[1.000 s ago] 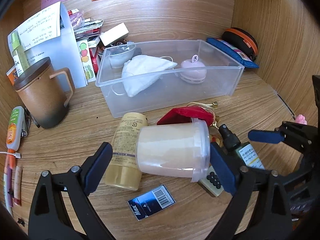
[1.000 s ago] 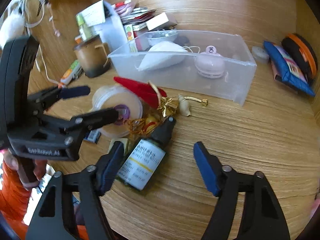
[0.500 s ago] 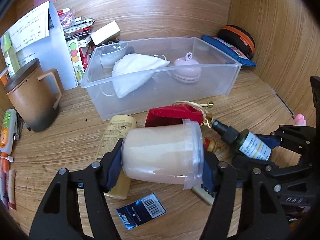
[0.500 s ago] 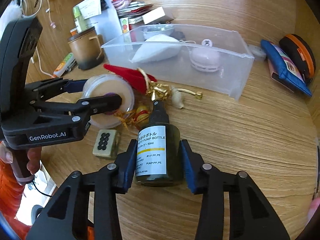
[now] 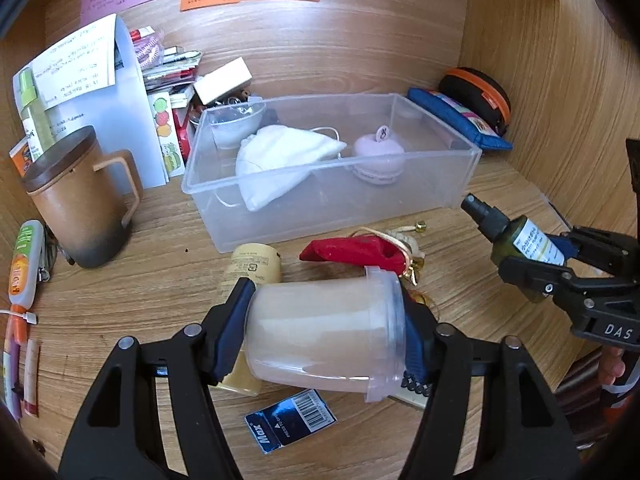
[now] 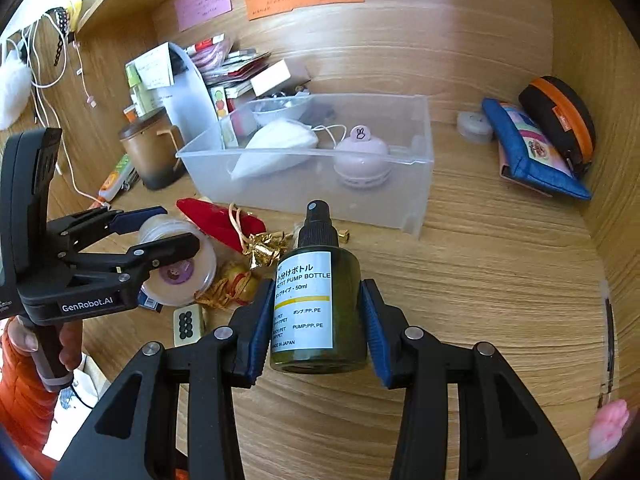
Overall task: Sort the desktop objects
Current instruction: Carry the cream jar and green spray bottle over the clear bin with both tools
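My left gripper [image 5: 322, 336] is shut on a translucent plastic tub [image 5: 324, 334] with a clear lid, held on its side just above the wooden desk. My right gripper [image 6: 318, 316] is shut on a dark green pump bottle [image 6: 318, 312] with a white label and black spray head, lifted off the desk. That bottle [image 5: 516, 236] and the right gripper [image 5: 536, 256] show at the right of the left wrist view. The tub [image 6: 178, 258] and left gripper [image 6: 160, 232] show at the left of the right wrist view. A clear plastic bin [image 5: 464, 156] behind holds a white mask [image 5: 280, 160] and a pink round case [image 5: 378, 156].
On the desk lie a tan tube [image 5: 250, 268], a red pouch [image 5: 352, 250], gold ornaments [image 6: 262, 246], a tile with black dots [image 6: 188, 322] and a blue barcode card [image 5: 292, 420]. A brown lidded mug [image 5: 80, 200] stands left. A blue pouch [image 6: 532, 152] and orange-trimmed case [image 6: 560, 120] sit right.
Both grippers closed, the left on the tub and the right on the pump bottle. Both objects have since been raised off the desk; the bottle moved up and to the right.
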{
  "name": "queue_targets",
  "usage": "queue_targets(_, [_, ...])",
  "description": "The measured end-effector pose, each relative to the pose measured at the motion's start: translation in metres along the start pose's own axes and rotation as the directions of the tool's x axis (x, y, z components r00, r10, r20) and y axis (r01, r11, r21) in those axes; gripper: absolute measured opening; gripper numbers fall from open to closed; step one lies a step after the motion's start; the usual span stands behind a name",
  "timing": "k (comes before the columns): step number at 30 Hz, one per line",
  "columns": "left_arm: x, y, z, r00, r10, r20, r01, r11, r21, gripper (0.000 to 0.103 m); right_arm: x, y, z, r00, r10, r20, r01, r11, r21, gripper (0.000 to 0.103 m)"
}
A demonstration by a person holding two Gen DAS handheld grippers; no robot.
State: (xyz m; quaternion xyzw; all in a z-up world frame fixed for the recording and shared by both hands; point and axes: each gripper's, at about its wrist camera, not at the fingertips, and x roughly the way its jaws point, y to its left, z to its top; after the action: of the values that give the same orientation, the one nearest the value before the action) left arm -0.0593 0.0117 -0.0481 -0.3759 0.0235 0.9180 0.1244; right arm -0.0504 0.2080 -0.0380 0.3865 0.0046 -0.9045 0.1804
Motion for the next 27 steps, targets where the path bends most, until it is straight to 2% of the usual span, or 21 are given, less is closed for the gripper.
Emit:
queue_targets(9, [-0.023, 0.003, 0.010, 0.998, 0.022, 0.059, -0.022, 1.000, -0.011, 0.065, -0.005, -0.006, 0.002, 1.000, 0.007, 0.013, -0.007, 1.000, 0.012, 0.038])
queue_targets(27, [-0.054, 0.018, 0.034, 0.987, 0.055, 0.152, -0.050, 0.998, -0.041, 0.065, -0.022, -0.005, 0.029, 0.996, 0.007, 0.085, -0.006, 1.000, -0.005, 0.038])
